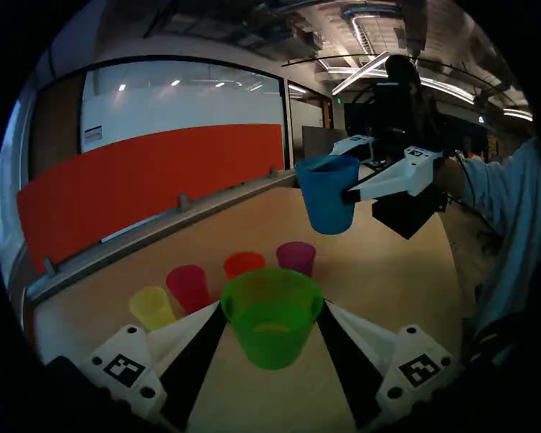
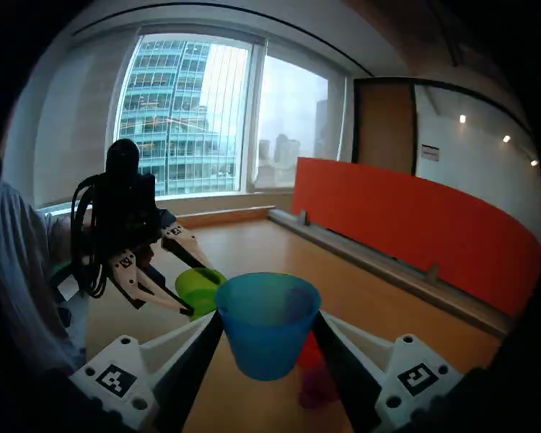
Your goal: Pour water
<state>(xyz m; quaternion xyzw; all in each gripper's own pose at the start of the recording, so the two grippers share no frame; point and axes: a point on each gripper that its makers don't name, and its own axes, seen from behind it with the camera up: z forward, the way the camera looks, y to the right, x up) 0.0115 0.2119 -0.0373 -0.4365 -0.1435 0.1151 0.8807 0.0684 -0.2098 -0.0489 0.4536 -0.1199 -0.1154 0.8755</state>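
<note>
Green cup (image 1: 272, 328) is pinched upright in the left gripper (image 1: 272, 309) jaws, over the table (image 1: 386, 267). Blue cup (image 2: 267, 332) is pinched upright in the right gripper (image 2: 267, 319) jaws. In the left gripper view, blue is seen ahead, to the right and higher than the green mouth, clearly apart. Judged next: blue rim is to be brought over green, then tipped. Water level cannot be told.

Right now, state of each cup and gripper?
Left gripper: shut on green cup.
Right gripper: shut on blue cup.
Green cup: upright, contents unclear.
Blue cup: upright, lifted off table.
Yellow cup: upright on table.
Red cup: upright on table.
Orange cup: upright on table.
Purple cup: upright on table.
</note>
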